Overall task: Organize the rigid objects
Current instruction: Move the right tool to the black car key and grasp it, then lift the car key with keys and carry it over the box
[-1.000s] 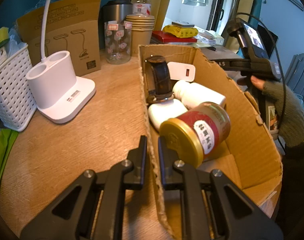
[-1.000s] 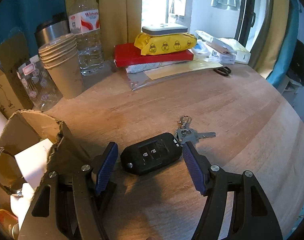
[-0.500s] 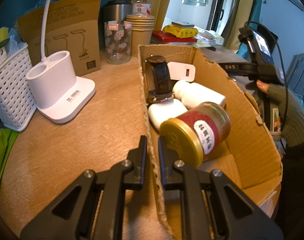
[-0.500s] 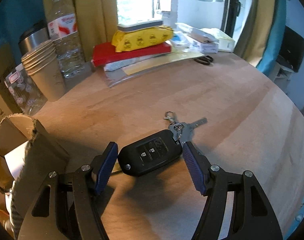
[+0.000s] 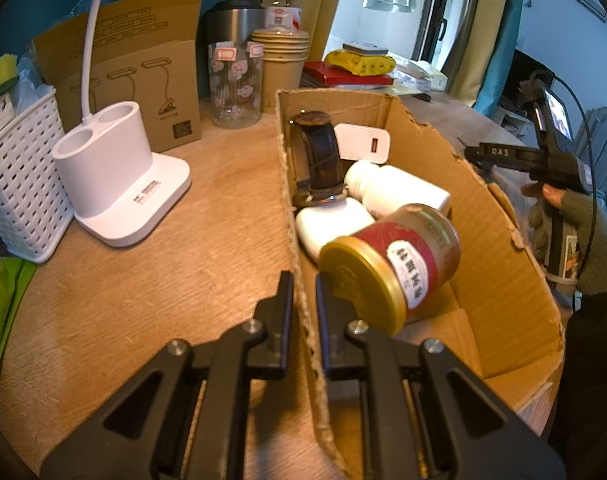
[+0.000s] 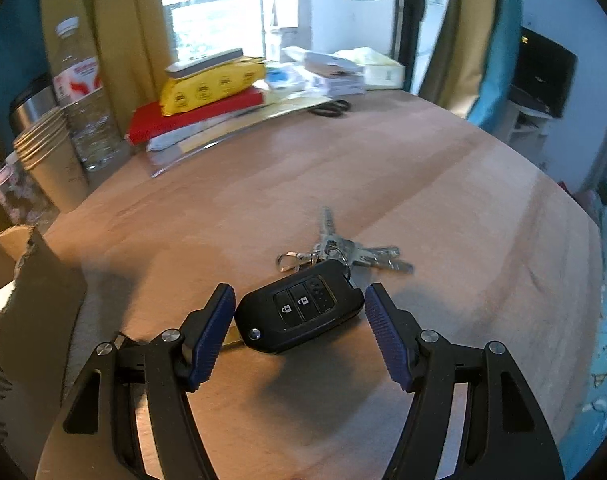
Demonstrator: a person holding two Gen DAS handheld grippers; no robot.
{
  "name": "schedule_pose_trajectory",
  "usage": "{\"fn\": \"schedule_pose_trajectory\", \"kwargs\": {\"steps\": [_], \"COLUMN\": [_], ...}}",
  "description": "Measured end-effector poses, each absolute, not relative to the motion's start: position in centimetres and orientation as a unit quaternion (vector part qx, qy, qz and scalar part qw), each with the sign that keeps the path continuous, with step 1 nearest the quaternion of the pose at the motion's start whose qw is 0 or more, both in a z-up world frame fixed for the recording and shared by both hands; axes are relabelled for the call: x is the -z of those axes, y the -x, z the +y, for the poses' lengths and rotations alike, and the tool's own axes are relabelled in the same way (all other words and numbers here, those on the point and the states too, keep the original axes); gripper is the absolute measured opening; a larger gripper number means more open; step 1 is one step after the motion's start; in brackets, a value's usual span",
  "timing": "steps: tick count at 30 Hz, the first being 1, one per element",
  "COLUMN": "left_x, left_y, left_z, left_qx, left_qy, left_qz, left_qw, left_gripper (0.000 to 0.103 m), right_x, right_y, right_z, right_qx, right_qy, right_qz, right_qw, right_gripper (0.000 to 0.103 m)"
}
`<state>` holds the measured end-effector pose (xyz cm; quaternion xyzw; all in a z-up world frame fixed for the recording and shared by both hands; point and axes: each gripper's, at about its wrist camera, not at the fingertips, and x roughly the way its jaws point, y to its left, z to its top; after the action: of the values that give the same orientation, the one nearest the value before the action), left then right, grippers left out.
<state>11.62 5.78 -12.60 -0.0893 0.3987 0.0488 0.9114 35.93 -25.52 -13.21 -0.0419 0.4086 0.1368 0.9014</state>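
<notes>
In the right wrist view a black car key fob point(image 6: 301, 306) with a bunch of metal keys point(image 6: 343, 254) sits lengthwise between my right gripper's blue pads point(image 6: 213, 330). My right gripper point(image 6: 299, 332) is shut on the fob, low over the wooden table point(image 6: 423, 184). In the left wrist view my left gripper point(image 5: 303, 300) is shut on the near left wall of a cardboard box point(image 5: 499, 280). The box holds a red jar with a gold lid point(image 5: 387, 264), a white bottle point(image 5: 399, 190), a watch point(image 5: 319, 156), a white charger point(image 5: 363, 144) and a white case point(image 5: 331, 226).
Left of the box stand a white lamp base point(image 5: 115, 184), a white basket point(image 5: 19, 176), a glass jar point(image 5: 235, 80) and paper cups point(image 5: 281, 64). A water bottle point(image 6: 83, 92), a stack with a red book point(image 6: 199, 116) and scissors point(image 6: 329, 108) line the far edge. A gloved hand point(image 5: 559, 200) holds the right gripper.
My right gripper has moved to the right, away from the box, and rolled a little; the fob stayed between its pads and the keys trailed along. The left gripper and box have not moved.
</notes>
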Motion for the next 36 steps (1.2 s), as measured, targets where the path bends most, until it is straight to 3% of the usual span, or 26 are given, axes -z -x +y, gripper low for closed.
{"fn": "schedule_pose_trajectory", "kwargs": {"steps": [13,20,36], "left_x": [12.6,12.6,12.6], "left_y": [-11.6,-11.6,-11.6], "left_z": [5.8,5.8,5.8], "left_qx": [-0.049,-0.049,-0.049], "left_qy": [0.089,0.089,0.089], "left_qz": [0.399,0.399,0.399], "left_qw": [0.911,0.911,0.911], "left_gripper": [0.012,0.012,0.012], "right_x": [14.2,13.9,10.9], "right_y": [-36.7,-36.1,-33.2], "right_z": [-25.8,-25.9,-25.7], "right_qx": [-0.118,-0.138,-0.205], "right_qy": [0.052,0.055,0.015], "right_qz": [0.433,0.426,0.38], "right_qw": [0.892,0.893,0.902], "right_gripper": [0.071,0.041,0.039]}}
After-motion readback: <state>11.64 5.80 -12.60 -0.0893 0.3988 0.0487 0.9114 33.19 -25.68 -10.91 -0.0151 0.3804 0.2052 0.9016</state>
